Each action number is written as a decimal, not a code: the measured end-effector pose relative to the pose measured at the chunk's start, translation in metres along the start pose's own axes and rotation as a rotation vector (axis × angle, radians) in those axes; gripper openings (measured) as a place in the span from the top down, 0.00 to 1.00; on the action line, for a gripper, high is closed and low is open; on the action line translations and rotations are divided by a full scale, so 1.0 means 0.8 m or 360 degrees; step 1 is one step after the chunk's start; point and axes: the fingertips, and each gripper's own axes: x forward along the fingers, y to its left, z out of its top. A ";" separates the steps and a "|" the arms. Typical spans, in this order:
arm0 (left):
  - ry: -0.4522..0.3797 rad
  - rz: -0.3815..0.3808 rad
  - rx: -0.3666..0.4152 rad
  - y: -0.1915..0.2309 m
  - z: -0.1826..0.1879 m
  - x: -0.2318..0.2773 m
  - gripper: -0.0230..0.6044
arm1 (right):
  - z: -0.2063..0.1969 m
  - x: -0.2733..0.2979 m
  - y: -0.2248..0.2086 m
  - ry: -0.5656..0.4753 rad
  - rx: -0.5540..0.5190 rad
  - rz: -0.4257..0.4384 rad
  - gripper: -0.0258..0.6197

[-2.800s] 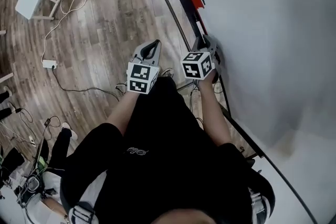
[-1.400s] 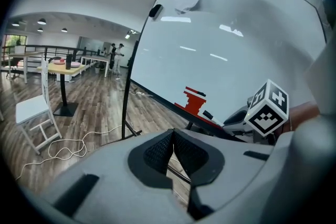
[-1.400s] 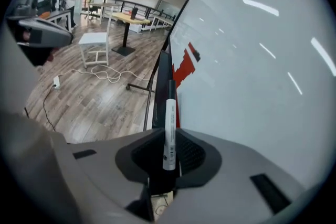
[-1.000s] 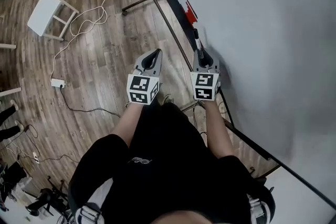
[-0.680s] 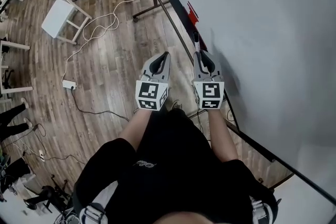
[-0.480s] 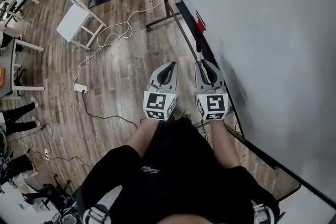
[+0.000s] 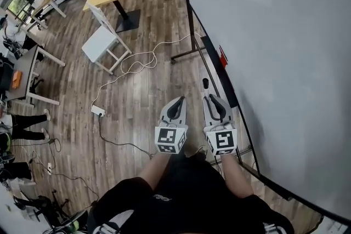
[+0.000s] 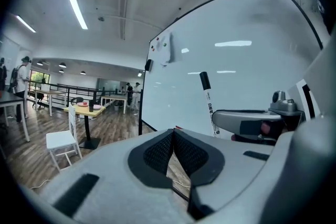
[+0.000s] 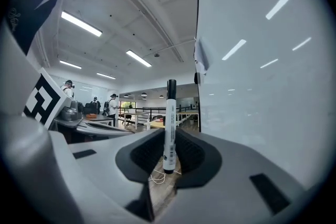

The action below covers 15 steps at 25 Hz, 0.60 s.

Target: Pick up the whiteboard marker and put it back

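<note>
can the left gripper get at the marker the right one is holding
Probably yes: the marker sticks up clear above the right gripper, and the left gripper is beside it with nothing between; its shut jaws must open first.

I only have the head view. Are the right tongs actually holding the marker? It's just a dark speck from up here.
Observer: Yes. The right gripper view shows the right tongs clamped on the marker, which stands upright in the grip with its black-capped end up.
Operator: Left side carrying anything?
Observer: No. In the left gripper view the left tongs are shut with nothing between them.
</note>
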 end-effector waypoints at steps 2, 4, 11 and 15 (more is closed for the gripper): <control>-0.0017 0.0030 -0.0010 0.013 0.008 -0.007 0.95 | 0.010 0.009 0.012 -0.0008 -0.0020 0.0042 0.87; -0.0038 0.0068 -0.0010 0.034 0.016 -0.016 0.95 | 0.018 0.024 0.027 -0.0017 -0.0039 0.0084 0.87; -0.0079 0.0212 -0.0043 0.142 0.027 -0.040 0.95 | 0.027 0.105 0.106 -0.0017 -0.0083 0.0238 0.87; -0.0106 0.0258 -0.0064 0.200 0.029 -0.040 0.95 | 0.025 0.154 0.142 -0.0008 -0.0109 0.0296 0.87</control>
